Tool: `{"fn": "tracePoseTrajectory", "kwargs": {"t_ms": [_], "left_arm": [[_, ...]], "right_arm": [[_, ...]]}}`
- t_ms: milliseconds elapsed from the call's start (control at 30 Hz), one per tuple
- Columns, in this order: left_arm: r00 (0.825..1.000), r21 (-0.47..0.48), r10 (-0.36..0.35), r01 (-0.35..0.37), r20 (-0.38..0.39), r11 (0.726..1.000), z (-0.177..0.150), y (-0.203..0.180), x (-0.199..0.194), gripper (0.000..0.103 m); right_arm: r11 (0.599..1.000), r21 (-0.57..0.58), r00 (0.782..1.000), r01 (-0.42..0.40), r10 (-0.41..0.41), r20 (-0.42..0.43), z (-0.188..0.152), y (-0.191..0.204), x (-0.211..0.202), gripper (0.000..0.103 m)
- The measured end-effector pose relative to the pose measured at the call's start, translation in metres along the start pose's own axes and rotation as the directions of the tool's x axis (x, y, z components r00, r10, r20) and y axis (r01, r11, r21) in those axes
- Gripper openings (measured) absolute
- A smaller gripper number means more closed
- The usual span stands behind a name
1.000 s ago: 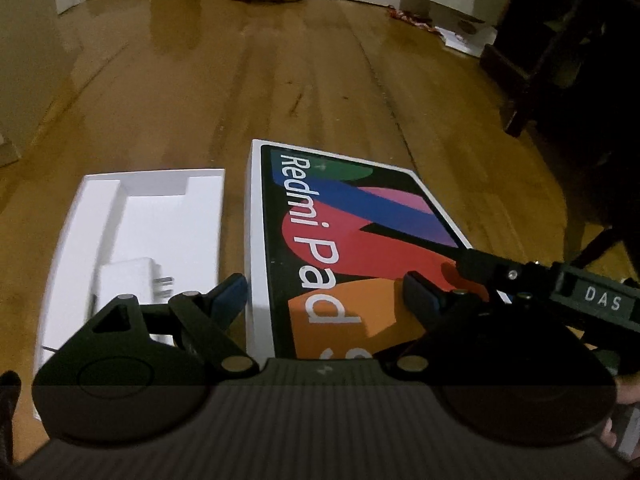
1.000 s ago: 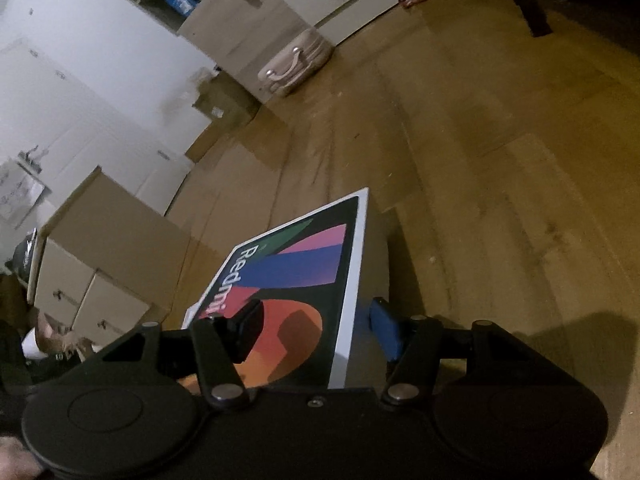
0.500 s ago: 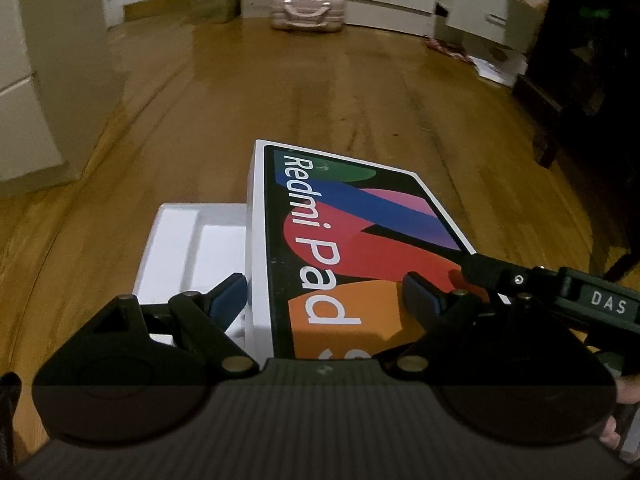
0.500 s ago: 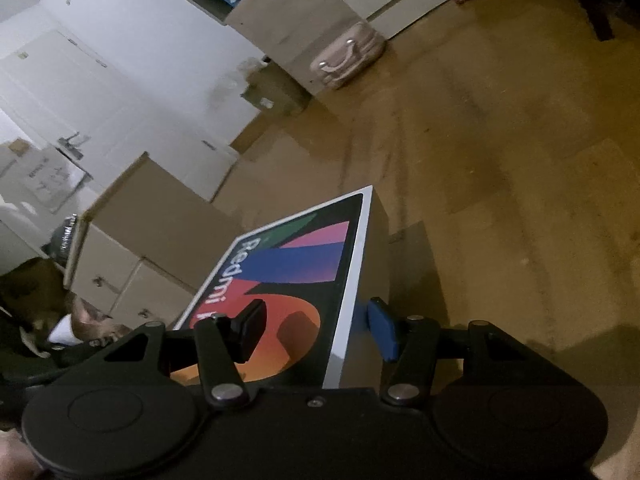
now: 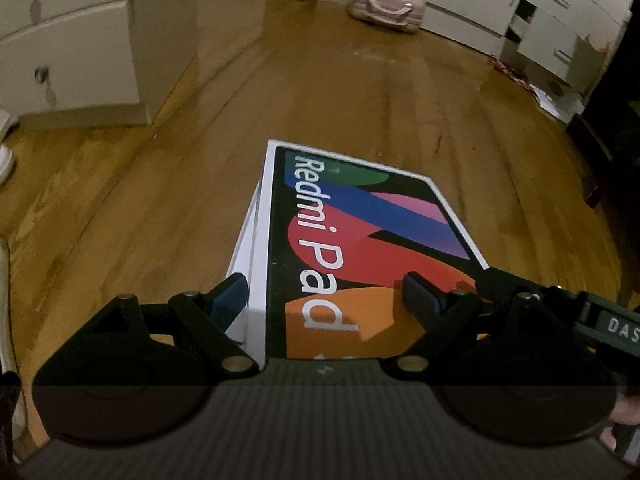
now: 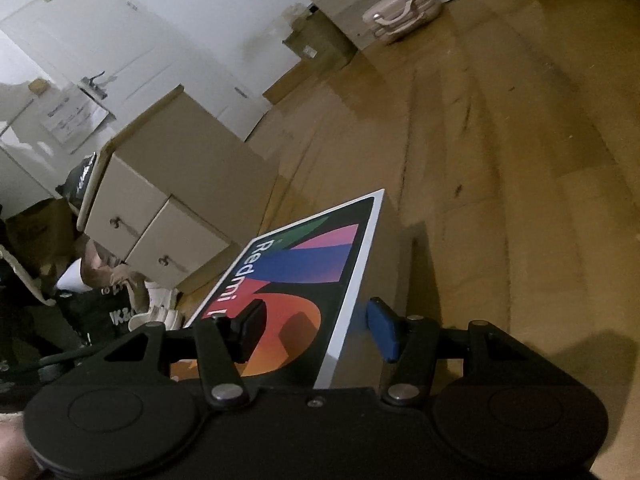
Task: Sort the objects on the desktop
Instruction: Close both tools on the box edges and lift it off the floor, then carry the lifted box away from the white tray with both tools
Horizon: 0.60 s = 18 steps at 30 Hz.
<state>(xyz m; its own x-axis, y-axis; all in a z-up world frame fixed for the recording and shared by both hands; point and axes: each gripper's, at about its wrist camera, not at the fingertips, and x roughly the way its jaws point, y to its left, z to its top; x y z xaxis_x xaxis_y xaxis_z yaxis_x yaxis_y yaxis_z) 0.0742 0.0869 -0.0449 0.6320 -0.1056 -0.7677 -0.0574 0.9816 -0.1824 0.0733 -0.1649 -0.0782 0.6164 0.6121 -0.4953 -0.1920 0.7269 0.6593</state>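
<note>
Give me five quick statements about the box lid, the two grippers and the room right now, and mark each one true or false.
1. The lid reads "Redmi Pad". True.
2. Both grippers hold the lid. True: the left gripper and the right gripper each grip one side.
3. The lid rests on a table. False: it is held above a wooden floor.
4. A pink suitcase lies on the floor. True.
5. The white tray lies far off to the right. False: it peeks out under the lid's left edge.

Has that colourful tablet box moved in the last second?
Yes. The Redmi Pad box lid has been carried left toward the drawer cabinet, now covering the white tray.
</note>
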Motion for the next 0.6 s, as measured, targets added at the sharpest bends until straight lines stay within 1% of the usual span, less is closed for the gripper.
{"fn": "tracePoseTrajectory", "kwargs": {"t_ms": [167, 400, 500, 600], "left_arm": [[0.999, -0.041, 0.002, -0.003, -0.033, 0.999, -0.005, 0.012, 0.013, 0.085], [0.998, -0.088, 0.025, -0.031, -0.062, 0.996, -0.011, 0.028, 0.026, 0.085], [0.997, -0.088, 0.034, -0.039, -0.065, 0.995, -0.011, 0.032, 0.029, 0.085], [0.998, -0.091, 0.036, -0.041, -0.06, 0.995, -0.012, 0.033, 0.032, 0.087]], "right_arm": [[0.999, -0.009, 0.999, 0.034, -0.034, -0.024, -0.004, 0.005, 0.01, 0.062], [0.999, -0.006, 0.998, 0.037, -0.037, -0.055, -0.013, 0.004, 0.021, 0.062], [0.998, -0.03, 0.995, 0.059, -0.061, -0.073, -0.017, 0.01, 0.026, 0.062], [0.998, -0.024, 0.995, 0.064, -0.066, -0.073, -0.019, 0.011, 0.028, 0.062]]}}
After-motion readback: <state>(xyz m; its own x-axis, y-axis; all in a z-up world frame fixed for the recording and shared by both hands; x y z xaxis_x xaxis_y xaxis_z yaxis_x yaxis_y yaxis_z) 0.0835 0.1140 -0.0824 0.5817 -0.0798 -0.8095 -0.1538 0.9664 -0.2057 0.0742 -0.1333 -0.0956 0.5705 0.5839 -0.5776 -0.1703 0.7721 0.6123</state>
